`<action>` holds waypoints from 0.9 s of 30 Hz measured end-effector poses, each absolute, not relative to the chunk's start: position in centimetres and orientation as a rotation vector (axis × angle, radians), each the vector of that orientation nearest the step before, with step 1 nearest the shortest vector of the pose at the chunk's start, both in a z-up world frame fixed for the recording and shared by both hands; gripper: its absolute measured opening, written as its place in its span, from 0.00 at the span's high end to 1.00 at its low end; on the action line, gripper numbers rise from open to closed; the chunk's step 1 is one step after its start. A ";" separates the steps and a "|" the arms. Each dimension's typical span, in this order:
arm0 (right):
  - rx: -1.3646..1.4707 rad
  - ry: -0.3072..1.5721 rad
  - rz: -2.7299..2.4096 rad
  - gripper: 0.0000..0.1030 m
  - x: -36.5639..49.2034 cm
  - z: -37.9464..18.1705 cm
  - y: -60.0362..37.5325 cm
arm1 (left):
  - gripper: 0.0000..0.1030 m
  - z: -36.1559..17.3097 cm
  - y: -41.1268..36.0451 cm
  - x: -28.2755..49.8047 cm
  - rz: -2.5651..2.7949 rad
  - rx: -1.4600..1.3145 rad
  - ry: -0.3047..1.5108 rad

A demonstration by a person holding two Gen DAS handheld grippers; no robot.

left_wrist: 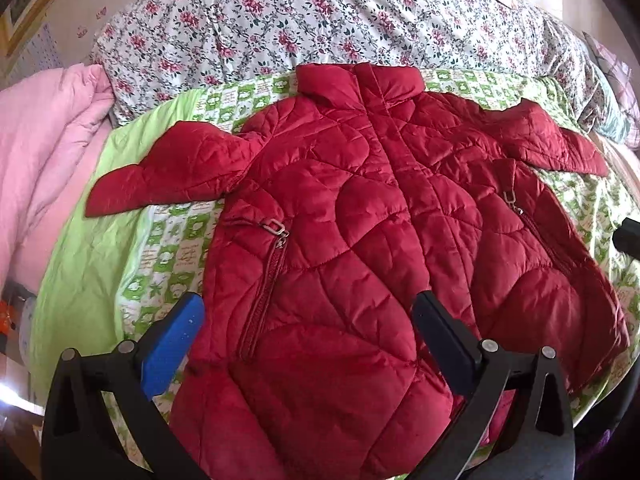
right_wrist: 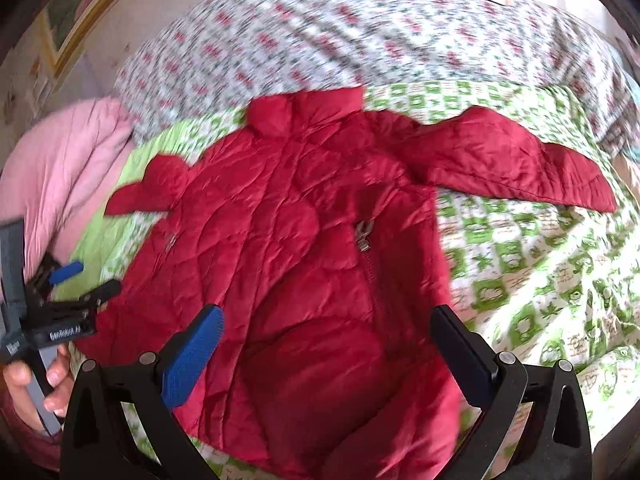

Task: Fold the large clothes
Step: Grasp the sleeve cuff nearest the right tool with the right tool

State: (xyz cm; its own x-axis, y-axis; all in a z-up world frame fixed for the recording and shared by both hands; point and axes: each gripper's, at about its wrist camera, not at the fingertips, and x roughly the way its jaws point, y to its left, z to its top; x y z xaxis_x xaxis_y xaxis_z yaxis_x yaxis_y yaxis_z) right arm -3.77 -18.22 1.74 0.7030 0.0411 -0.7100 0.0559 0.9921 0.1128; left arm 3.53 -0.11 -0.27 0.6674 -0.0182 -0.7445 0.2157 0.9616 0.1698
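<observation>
A red quilted jacket (left_wrist: 352,216) lies front-up and spread flat on the green-and-white patterned sheet (left_wrist: 172,256), collar toward the far side, both sleeves out sideways. It also shows in the right wrist view (right_wrist: 304,240), which is motion-blurred. My left gripper (left_wrist: 308,304) is open and empty, its fingers above the jacket's lower hem. My right gripper (right_wrist: 326,320) is open and empty above the lower right part of the jacket. The left gripper (right_wrist: 80,280) also shows at the left of the right wrist view, held in a hand.
A floral quilt (left_wrist: 304,20) lies bunched behind the jacket's collar. A pink blanket (left_wrist: 44,136) is piled at the left. A plain light green sheet edge (left_wrist: 80,264) runs along the left. The patterned sheet (right_wrist: 540,272) extends to the right of the jacket.
</observation>
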 end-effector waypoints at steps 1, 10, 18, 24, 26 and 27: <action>0.153 0.795 -0.013 0.00 -3.6 1.8 -18.9 | 0.00 -0.3 -0.1 3.7 -0.140 0.244 0.831; 0.299 0.727 -0.117 0.00 -1.8 2.7 -28.0 | 0.00 -0.5 -0.4 5.8 -0.139 0.222 0.797; 0.411 0.723 -0.277 0.17 0.6 1.8 -38.2 | 0.00 -0.7 -1.4 7.4 -0.166 0.217 0.790; 0.579 0.654 -0.348 0.28 2.1 1.0 -47.3 | 0.00 -1.6 -2.4 8.3 -0.177 0.234 0.812; 0.633 0.642 -0.372 0.38 2.7 0.4 -49.8 | 0.00 -1.9 -2.7 8.4 -0.187 0.234 0.822; 0.666 0.636 -0.393 0.41 3.0 -0.2 -51.3 | 0.00 -2.0 -2.9 8.5 -0.189 0.238 0.825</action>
